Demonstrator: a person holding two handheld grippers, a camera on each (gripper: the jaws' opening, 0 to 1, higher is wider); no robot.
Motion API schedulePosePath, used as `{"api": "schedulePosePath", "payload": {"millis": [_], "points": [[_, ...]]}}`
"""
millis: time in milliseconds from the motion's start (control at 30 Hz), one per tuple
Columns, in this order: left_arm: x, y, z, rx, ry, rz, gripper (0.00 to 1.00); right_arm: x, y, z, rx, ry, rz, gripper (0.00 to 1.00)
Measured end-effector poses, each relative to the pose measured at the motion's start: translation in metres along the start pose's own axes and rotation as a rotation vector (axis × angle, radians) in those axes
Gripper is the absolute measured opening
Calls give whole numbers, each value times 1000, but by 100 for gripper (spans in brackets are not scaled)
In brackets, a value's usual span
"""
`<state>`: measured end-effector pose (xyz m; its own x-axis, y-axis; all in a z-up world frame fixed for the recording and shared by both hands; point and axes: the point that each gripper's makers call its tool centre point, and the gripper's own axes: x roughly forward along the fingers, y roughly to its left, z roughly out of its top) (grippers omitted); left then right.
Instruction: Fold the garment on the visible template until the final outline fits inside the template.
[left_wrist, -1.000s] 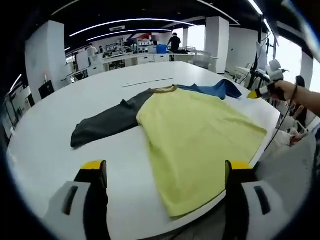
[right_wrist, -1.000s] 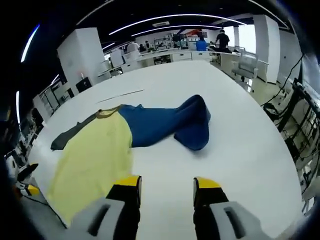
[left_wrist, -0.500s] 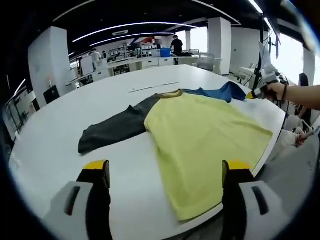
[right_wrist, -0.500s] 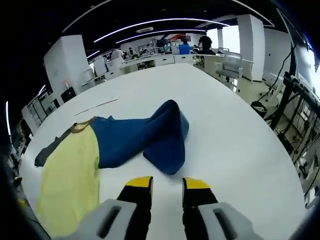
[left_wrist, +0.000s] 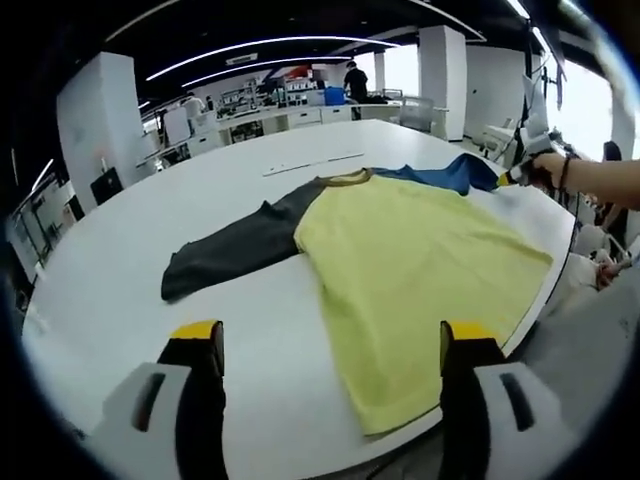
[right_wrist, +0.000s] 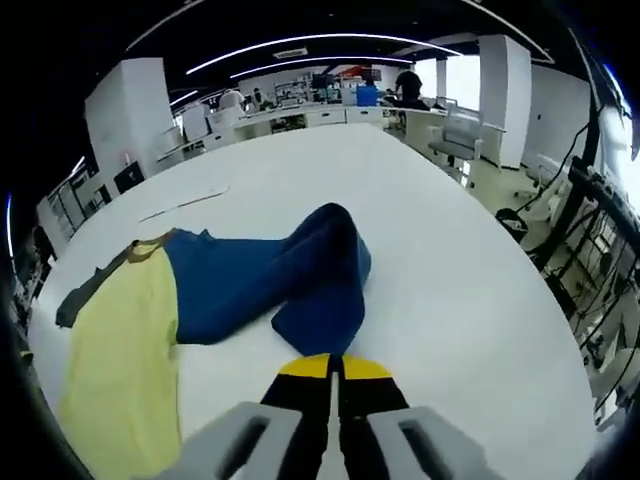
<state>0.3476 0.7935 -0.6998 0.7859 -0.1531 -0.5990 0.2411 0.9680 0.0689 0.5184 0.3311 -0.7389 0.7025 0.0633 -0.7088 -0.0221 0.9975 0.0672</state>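
A T-shirt lies flat on the white table (left_wrist: 100, 280), with a yellow body (left_wrist: 410, 250), a dark grey sleeve (left_wrist: 235, 245) and a blue sleeve (left_wrist: 445, 175). My left gripper (left_wrist: 331, 332) is open over the table's near edge, its jaws wide apart, short of the yellow hem. In the right gripper view the blue sleeve (right_wrist: 270, 285) runs from the collar towards me. My right gripper (right_wrist: 333, 366) is shut on that sleeve's cuff end. The left gripper view shows the right gripper (left_wrist: 512, 178) in a hand at the sleeve's tip.
A thin pale strip (left_wrist: 310, 162) lies on the table beyond the collar. The yellow hem reaches the table's rounded edge (left_wrist: 530, 300). Desks, a chair (right_wrist: 455, 130) and a standing person (left_wrist: 357, 80) are far behind. Cables (right_wrist: 600, 260) hang off the right side.
My right gripper moved in to the blue sleeve's cuff and its jaws closed from open to shut. The left gripper stayed open; its view shifted only slightly.
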Motion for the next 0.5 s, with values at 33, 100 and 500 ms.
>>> {"api": "schedulePosePath", "payload": {"millis": [33,100,500], "points": [[1,3,-2,-2,9,12,88,-4,-2,2,-14,-1,-6,0],[0,3,-3,-6,7,13,87,-10,-4,6,-33,-1,1,0],[0,0,3,7,-13,-4,87,-49,-25,27,-47,-42,-7,0]]}}
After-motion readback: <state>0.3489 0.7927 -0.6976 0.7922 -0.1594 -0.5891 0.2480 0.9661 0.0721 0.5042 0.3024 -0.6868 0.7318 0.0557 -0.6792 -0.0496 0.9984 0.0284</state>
